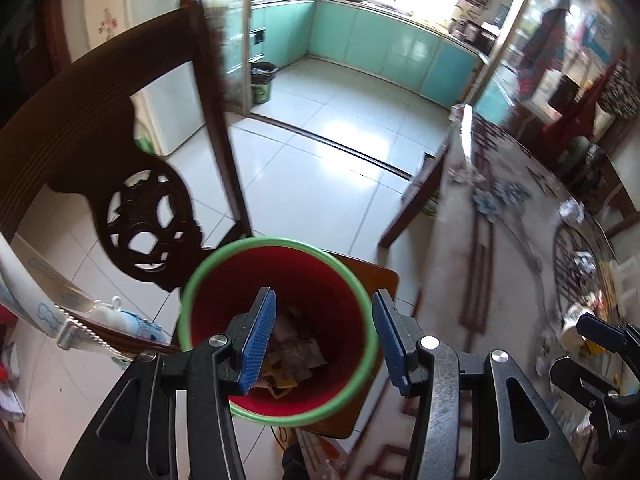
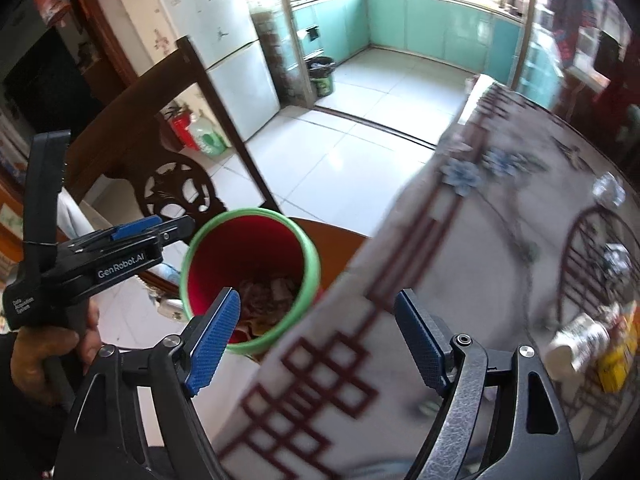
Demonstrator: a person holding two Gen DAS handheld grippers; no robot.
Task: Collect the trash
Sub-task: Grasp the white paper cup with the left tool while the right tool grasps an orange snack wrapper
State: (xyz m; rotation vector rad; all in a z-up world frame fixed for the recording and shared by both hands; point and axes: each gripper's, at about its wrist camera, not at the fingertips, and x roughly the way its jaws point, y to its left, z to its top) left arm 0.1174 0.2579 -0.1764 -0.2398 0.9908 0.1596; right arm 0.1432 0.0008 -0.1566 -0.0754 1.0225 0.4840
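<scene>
A red bin with a green rim (image 1: pixel 276 328) stands on a wooden chair seat beside the table; crumpled wrappers (image 1: pixel 292 356) lie in its bottom. My left gripper (image 1: pixel 324 336) is open and empty, right above the bin's mouth. The bin also shows in the right wrist view (image 2: pixel 248 252), with the left gripper (image 2: pixel 156 232) at its left rim. My right gripper (image 2: pixel 316 340) is open and empty over the table edge, right of the bin. A small white bottle (image 2: pixel 580 340) and a yellow packet (image 2: pixel 618 356) lie on the table at the right.
The round table (image 2: pixel 460 280) has a cloth with red lattice and blue flower patterns. Crumpled foil bits (image 2: pixel 608 190) lie farther back on it. A carved dark chair back (image 1: pixel 132 184) stands left of the bin. White floor tiles lead to a kitchen with teal cabinets.
</scene>
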